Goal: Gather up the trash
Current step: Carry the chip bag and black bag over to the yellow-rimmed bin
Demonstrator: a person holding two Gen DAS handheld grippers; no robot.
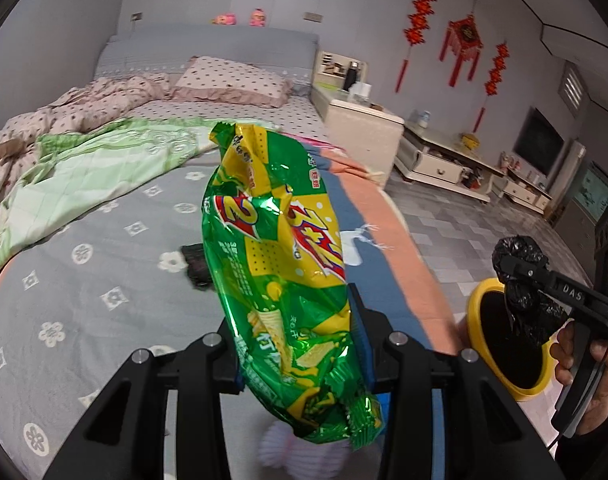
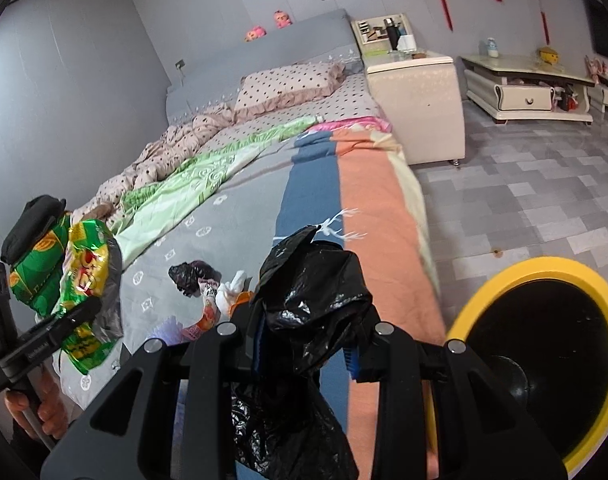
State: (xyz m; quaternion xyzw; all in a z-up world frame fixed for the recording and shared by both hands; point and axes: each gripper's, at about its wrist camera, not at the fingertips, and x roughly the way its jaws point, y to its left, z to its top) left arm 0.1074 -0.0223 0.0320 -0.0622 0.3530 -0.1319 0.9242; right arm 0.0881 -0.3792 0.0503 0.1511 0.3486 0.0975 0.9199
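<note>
left gripper (image 1: 299,344): "3+2" wrapper (image 1: 279,264) | right gripper (image 2: 304,344): black bag (image 2: 308,292)

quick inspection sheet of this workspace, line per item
surface: bed with grey flower-print cover
job's things: green snack bag and crumpled black plastic bag, both gripped; yellow bin on the floor beside the bed
clutter: black wrapper, red-and-white packet and white tissue on the bed
grippers: left gripper shut on snack bag; right gripper shut on black bag
cables: nothing seen
surroundings: nightstand, red wall hangings
</note>
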